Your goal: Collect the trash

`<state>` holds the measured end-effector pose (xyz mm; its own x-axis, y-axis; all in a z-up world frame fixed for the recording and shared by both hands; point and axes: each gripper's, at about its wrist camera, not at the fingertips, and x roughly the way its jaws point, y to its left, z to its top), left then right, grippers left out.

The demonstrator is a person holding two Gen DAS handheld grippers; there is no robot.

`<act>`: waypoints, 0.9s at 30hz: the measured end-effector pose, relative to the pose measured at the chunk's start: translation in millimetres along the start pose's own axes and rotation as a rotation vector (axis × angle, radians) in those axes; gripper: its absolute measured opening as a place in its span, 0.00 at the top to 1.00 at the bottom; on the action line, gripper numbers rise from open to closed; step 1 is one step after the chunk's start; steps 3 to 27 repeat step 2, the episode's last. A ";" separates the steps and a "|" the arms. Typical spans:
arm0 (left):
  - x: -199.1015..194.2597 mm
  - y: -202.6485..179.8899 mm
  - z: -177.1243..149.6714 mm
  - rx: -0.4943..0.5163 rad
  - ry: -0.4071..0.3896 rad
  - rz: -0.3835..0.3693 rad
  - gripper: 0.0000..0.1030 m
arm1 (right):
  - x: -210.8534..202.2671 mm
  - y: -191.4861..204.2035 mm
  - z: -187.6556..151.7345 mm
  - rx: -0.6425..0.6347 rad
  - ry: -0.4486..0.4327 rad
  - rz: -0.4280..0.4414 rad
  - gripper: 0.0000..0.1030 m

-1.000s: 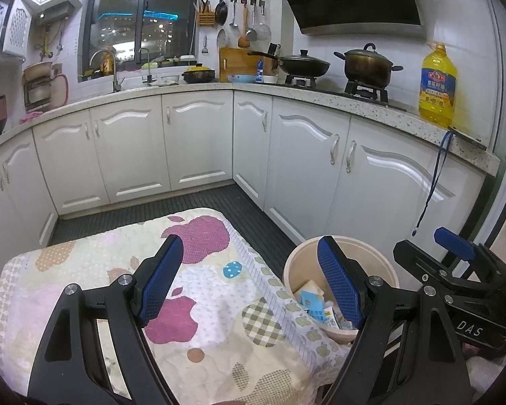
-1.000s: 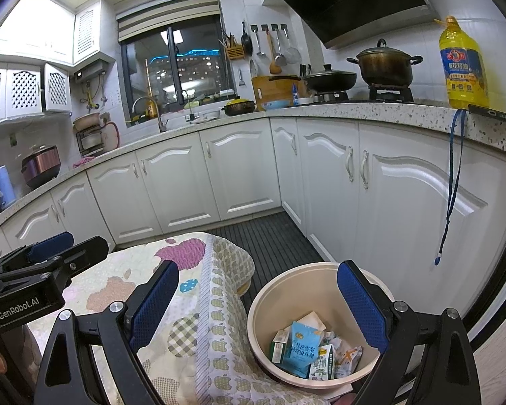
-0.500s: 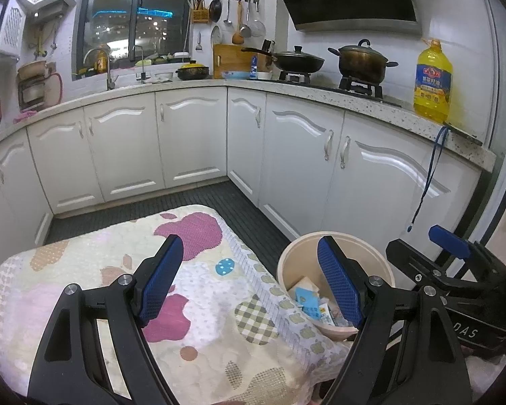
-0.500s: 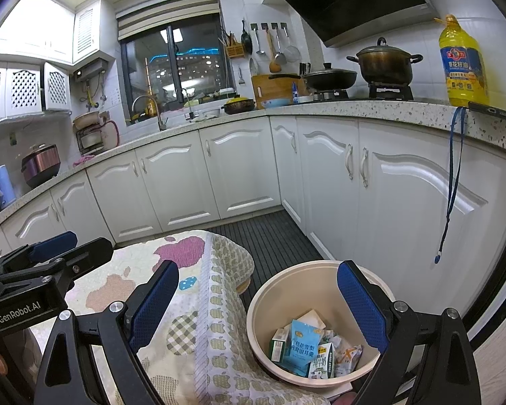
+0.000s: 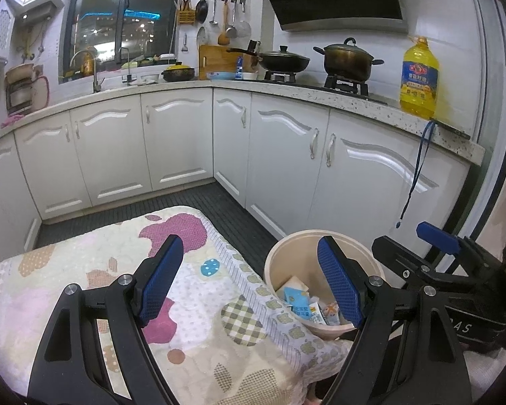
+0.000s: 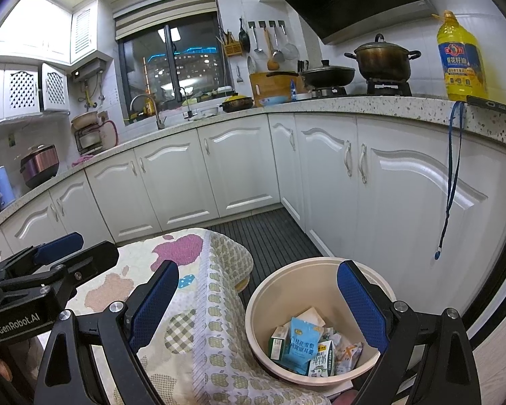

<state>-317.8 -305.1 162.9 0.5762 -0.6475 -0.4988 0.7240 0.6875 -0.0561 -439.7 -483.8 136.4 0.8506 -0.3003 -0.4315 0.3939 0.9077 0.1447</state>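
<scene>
A beige round bin stands on the dark floor beside a low table; it holds several wrappers and cartons, among them a blue packet. The same bin shows in the left wrist view with trash inside. My left gripper is open above the table's right edge, nothing between its blue pads. My right gripper is open too, hovering over the table edge and the bin, empty. Each gripper shows in the other's view: the right one beyond the bin, the left one over the table.
The table wears a quilted cloth with purple and checked patches. White cabinets run along the back and right under a speckled counter with pots, a yellow oil bottle and a phone with a blue strap. Dark ribbed floor lies between.
The left wrist view has shifted slightly, showing the cabinets and counter a bit lower. Both grippers stay open and in place; the bin and its trash have not moved.
</scene>
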 end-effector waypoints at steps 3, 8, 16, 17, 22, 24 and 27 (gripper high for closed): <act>1.2 0.7 -1.0 -0.002 0.005 0.003 0.21 | 0.3 -0.3 -0.1 0.000 0.000 -0.001 0.09; 1.2 0.7 -1.0 -0.002 0.005 0.003 0.21 | 0.3 -0.3 -0.1 0.000 0.000 -0.001 0.09; 1.2 0.7 -1.0 -0.002 0.005 0.003 0.21 | 0.3 -0.3 -0.1 0.000 0.000 -0.001 0.09; 1.2 0.7 -1.0 -0.002 0.005 0.003 0.21 | 0.3 -0.3 -0.1 0.000 0.000 -0.001 0.09; 1.2 0.7 -1.0 -0.002 0.005 0.003 0.21 | 0.3 -0.3 -0.1 0.000 0.000 -0.001 0.09; 1.2 0.7 -1.0 -0.002 0.005 0.003 0.21 | 0.3 -0.3 -0.1 0.000 0.000 -0.001 0.09; 1.2 0.7 -1.0 -0.002 0.005 0.003 0.21 | 0.3 -0.3 -0.1 0.000 0.000 -0.001 0.09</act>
